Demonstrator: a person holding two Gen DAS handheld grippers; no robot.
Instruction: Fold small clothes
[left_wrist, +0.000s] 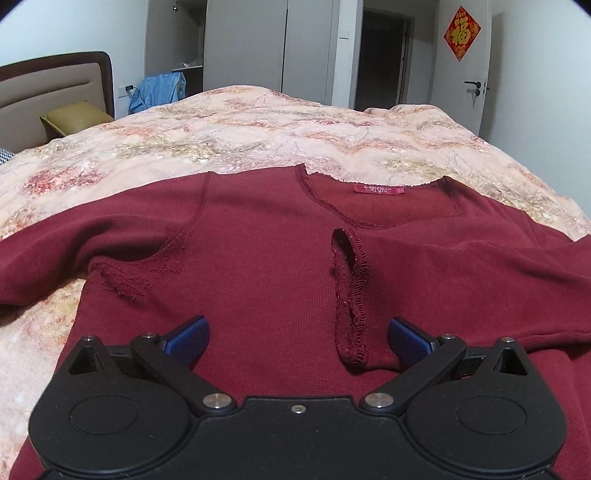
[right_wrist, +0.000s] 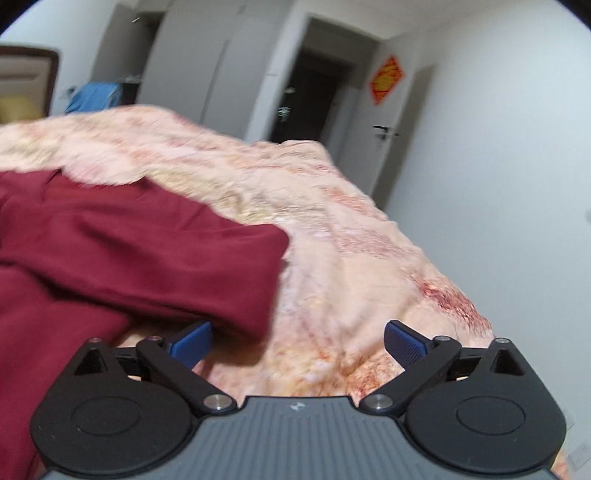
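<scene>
Left wrist view: I have the left gripper (left_wrist: 298, 338) over the lower body of a dark red long-sleeved knit top (left_wrist: 258, 258), its jaws spread wide with only fabric between the blue ribbed pads (left_wrist: 188, 338) and nothing gripped. The top lies flat, front up, on a bed covered by a pink and cream patterned quilt (left_wrist: 258, 136), with the neckline at the far end and a small red woven neck label (left_wrist: 379, 189) showing inside it. One sleeve runs out to the left across the quilt; the other sleeve is folded inward over the chest, and its stitched cuff (left_wrist: 349, 295) lies between the pads, nearer the right-hand one. Beyond the bed I see a padded headboard with a dark wooden frame (left_wrist: 55, 85), an olive-yellow pillow (left_wrist: 74, 118), a blue garment (left_wrist: 162, 90) draped near the wardrobe, and a white door carrying a red diamond-shaped paper decoration (left_wrist: 461, 33). Right wrist view: this frame is motion-blurred. The right gripper (right_wrist: 297, 341) sits above the quilt (right_wrist: 351, 277) at the right-hand edge of the top (right_wrist: 129, 251), its jaws spread wide and holding nothing. A folded red fabric edge reaches down to just beside the left-hand blue pad (right_wrist: 190, 341); I cannot tell whether the two touch. The right-hand pad has only quilt behind it. The blue garment (right_wrist: 96, 96) and the red decoration (right_wrist: 386, 79) are visible in the background.
</scene>
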